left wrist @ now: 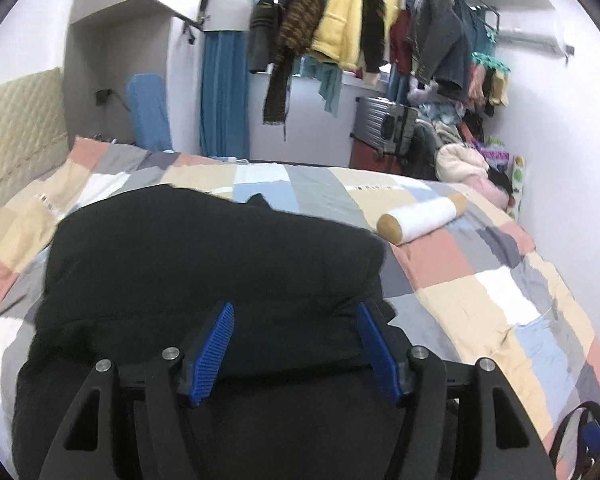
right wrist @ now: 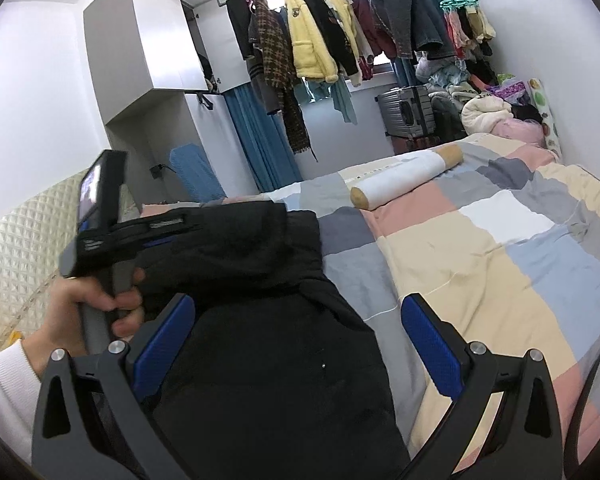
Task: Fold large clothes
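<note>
My black coat [left wrist: 204,272] lies bunched on the patchwork bed [left wrist: 480,292], both grippers above it.

My left gripper [left wrist: 296,320] stands partly open over the coat's near edge, nothing pinched between its blue pads. My right gripper [right wrist: 296,320] is spread wide, also holding nothing, with the coat under its left finger. A white bolster [right wrist: 404,180] lies beyond the coat, apart from it.

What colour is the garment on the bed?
Black garment, plain; clearest in the left wrist view.
</note>
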The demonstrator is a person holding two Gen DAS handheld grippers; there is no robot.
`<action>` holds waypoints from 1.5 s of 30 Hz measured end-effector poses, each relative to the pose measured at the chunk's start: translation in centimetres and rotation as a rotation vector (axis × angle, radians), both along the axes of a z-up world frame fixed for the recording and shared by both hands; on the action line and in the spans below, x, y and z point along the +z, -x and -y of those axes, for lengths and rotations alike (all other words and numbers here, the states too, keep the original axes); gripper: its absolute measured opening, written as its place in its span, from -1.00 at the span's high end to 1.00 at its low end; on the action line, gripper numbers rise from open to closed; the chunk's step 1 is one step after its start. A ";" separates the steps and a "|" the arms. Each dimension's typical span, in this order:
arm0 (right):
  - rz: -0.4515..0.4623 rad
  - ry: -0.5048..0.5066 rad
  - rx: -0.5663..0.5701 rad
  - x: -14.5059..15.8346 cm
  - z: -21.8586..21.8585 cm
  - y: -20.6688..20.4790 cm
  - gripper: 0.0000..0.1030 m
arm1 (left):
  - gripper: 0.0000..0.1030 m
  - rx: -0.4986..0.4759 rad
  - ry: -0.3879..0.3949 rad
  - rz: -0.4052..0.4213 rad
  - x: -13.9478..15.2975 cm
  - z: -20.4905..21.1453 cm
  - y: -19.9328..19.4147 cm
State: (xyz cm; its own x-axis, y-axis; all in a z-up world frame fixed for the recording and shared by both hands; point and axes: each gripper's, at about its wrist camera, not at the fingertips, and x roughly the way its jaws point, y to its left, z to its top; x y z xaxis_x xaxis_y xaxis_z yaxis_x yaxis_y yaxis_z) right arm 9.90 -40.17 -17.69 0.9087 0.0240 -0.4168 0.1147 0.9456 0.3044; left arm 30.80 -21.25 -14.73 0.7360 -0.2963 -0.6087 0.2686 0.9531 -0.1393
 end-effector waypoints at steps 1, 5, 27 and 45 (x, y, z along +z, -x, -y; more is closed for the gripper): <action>0.004 0.005 0.004 0.2 -0.2 0.2 -0.99 | -0.24 0.005 0.002 0.003 0.3 -0.7 0.3; 0.012 0.001 0.028 0.5 -0.9 0.7 -0.99 | -0.24 0.024 0.011 0.029 1.0 -4.0 2.0; -0.026 0.160 0.170 3.3 -10.1 -19.9 -0.38 | -0.24 0.141 0.119 0.013 1.9 -15.7 -8.7; -0.117 0.218 0.123 -5.8 -11.4 -37.5 -0.53 | -0.31 0.160 -0.076 0.037 -8.1 -18.7 -22.5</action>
